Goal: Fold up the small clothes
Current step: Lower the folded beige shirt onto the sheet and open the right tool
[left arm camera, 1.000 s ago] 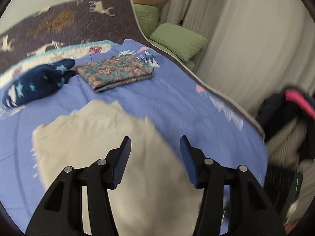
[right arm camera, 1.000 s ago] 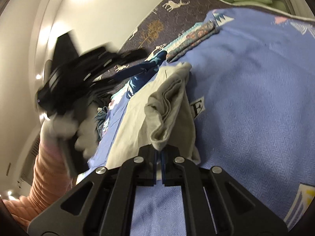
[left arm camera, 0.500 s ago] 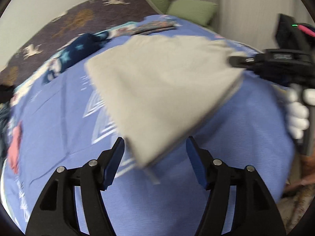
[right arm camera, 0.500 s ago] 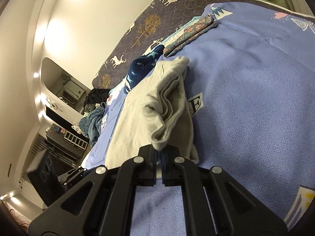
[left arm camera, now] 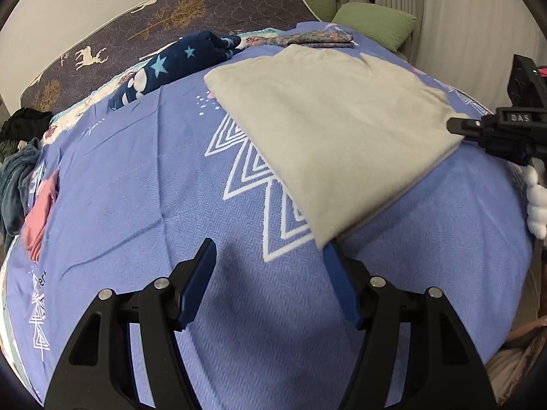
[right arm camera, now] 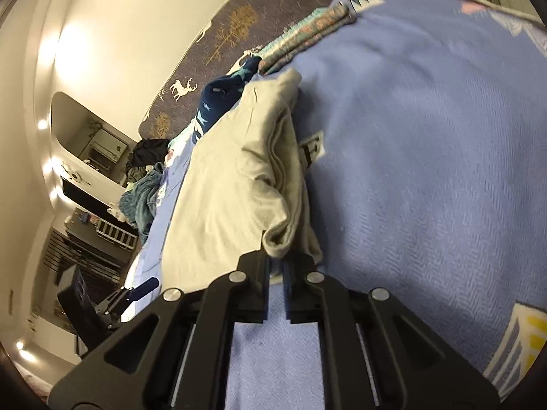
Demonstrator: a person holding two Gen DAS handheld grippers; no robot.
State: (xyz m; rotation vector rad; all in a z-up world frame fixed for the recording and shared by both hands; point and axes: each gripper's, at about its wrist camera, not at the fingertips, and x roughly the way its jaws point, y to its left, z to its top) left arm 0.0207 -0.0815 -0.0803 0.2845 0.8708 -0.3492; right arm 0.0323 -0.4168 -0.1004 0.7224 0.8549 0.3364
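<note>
Support: we are viewing a bed (left arm camera: 143, 184) in a blue patterned cover.
Centre: beige garment (left arm camera: 328, 126) lying flat.
Far edge: star-print navy garment (left arm camera: 171, 65), folded floral garment (left arm camera: 318, 38).
Left edge: pink cloth (left arm camera: 39, 215).

A blue bedspread (left arm camera: 136, 177) with white triangle patterns covers the bed. At eleven o'clock lies a dark quilt (left arm camera: 191, 17) printed with deer and trees. Green pillows (left arm camera: 376, 22) sit at one o'clock, beside pale curtains (left arm camera: 461, 17).

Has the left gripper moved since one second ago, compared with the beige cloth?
Yes. The left gripper, earlier over the beige cloth, now hovers at its near corner.
</note>
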